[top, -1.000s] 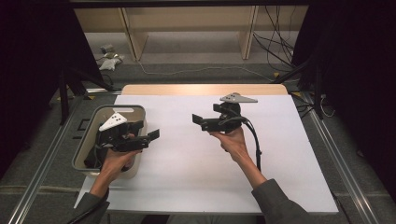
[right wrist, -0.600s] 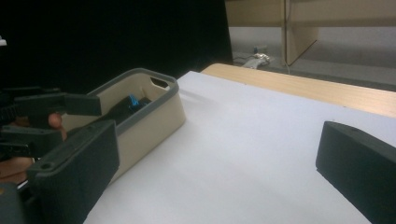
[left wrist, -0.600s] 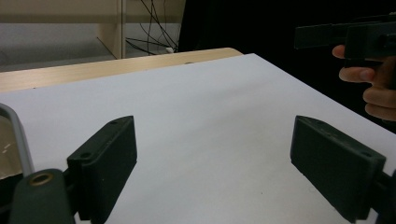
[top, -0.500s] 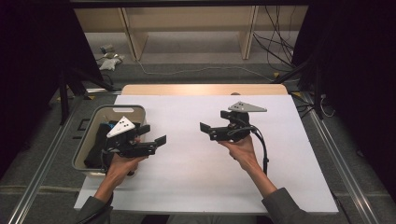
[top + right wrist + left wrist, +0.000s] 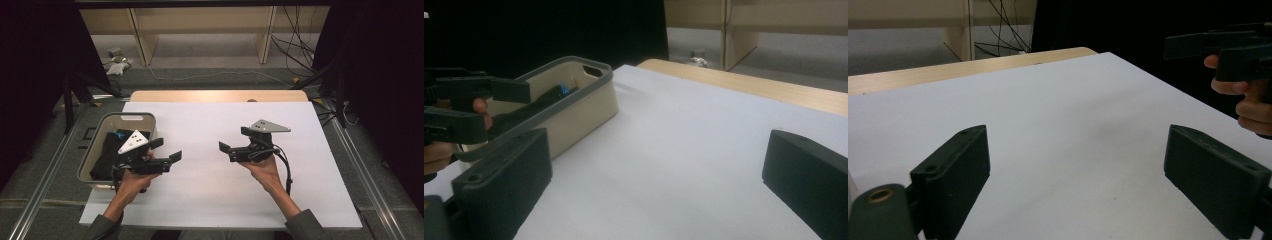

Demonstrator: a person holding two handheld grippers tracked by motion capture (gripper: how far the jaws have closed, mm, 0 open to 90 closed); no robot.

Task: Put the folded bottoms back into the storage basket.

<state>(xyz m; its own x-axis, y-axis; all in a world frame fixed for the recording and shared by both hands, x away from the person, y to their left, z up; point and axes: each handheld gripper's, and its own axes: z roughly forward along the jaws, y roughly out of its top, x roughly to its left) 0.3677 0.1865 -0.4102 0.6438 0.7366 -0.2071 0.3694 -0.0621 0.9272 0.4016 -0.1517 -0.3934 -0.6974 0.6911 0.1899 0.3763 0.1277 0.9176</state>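
On the white table [image 5: 215,200], the beige bin [image 5: 102,131] is the landmark. The black item [image 5: 107,155] lies inside it. Just right of the bin, the left gripper [image 5: 169,151] has jaws apart, just widened, nothing between. Farther right, the right gripper [image 5: 231,148] is also spread and empty. Best to swing the left one back over the rim before lowering.

Beige tub [image 5: 131,116] with a grey rim and slot handles in its end walls. Stands upright and open-topped at the left edge of the white sheet [image 5: 215,200]. Holds a black object [image 5: 104,156] with a small blue mark near its far end. Lies lengthwise along the tub's floor, below the rim; shape otherwise too dark to tell.
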